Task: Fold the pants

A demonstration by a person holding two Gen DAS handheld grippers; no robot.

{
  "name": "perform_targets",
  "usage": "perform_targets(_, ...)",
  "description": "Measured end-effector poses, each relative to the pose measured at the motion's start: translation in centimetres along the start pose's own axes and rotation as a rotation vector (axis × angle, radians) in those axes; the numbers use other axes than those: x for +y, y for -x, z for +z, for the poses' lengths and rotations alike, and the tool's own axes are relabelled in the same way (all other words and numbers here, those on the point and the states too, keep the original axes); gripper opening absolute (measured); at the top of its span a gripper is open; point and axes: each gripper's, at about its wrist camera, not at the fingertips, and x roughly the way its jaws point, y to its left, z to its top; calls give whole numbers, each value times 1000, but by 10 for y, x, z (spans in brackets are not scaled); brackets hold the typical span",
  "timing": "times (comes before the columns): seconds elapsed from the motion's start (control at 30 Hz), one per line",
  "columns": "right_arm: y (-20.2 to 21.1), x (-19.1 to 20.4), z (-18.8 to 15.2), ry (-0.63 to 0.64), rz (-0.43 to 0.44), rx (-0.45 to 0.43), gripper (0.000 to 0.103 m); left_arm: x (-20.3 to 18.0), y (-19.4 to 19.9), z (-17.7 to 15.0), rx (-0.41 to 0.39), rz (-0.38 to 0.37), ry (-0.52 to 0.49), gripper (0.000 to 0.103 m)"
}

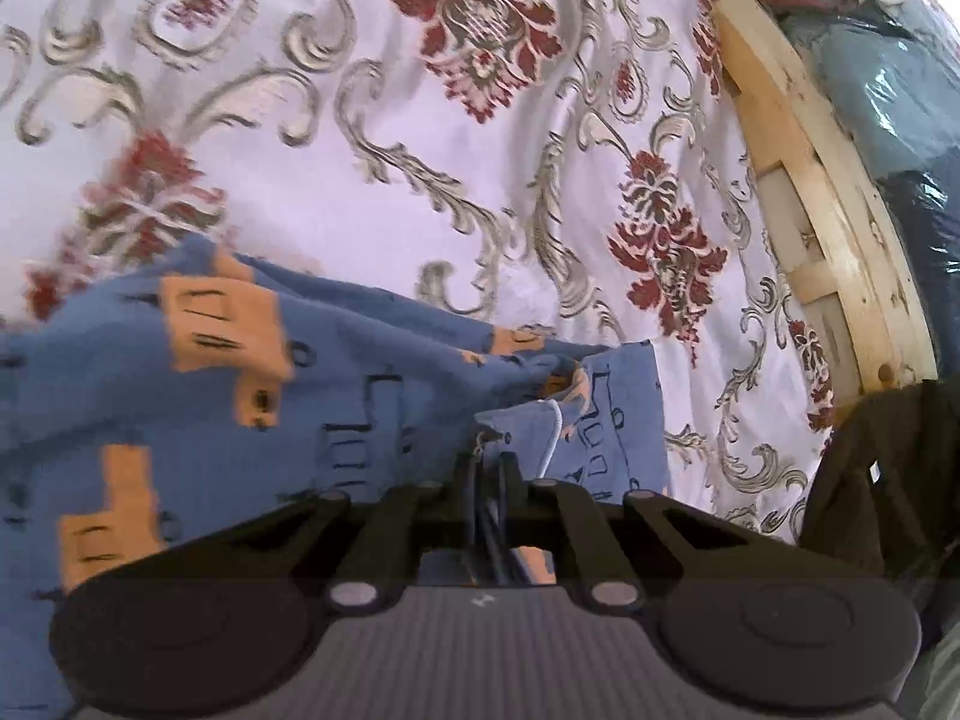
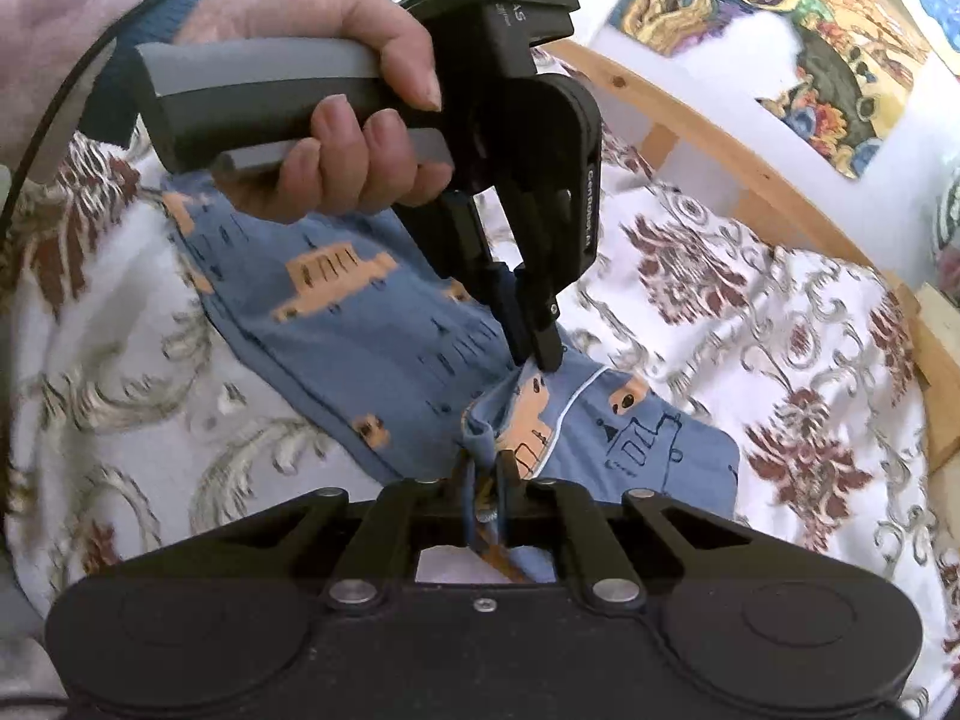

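Observation:
Blue pants printed with orange cars lie on a floral bedspread. My left gripper is shut on a bunched edge of the pants near a white cord. In the right wrist view the same pants stretch away to the upper left. The left gripper, held by a hand, pinches the fabric from above. Just below it, my right gripper is shut on the folded cloth edge. Both grippers hold the pants a short distance apart, and the fabric puckers up between them.
A light wooden bed frame curves along the right side, with wrapped clothes beyond it. A dark garment hangs at the lower right. Colourful pictures hang on the wall behind the wooden rail.

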Motion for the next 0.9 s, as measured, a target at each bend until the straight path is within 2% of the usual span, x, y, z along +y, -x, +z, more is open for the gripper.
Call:
perform_targets(0.13, -3, 15, 13, 15, 53, -25, 6, 14, 25, -3, -4, 63, -39, 7)
perform_targets(0.3, -11, 37, 27, 54, 103, -32, 6, 37, 39, -8, -11, 83, -14, 7)
perform_targets(0.6, -33, 55, 31, 73, 149, 6, 6, 58, 35, -10, -6, 110, -8, 8)
perform_targets(0.9, -40, 62, 26, 86, 158, 16, 7, 57, 32, -14, -11, 147, -46, 10)
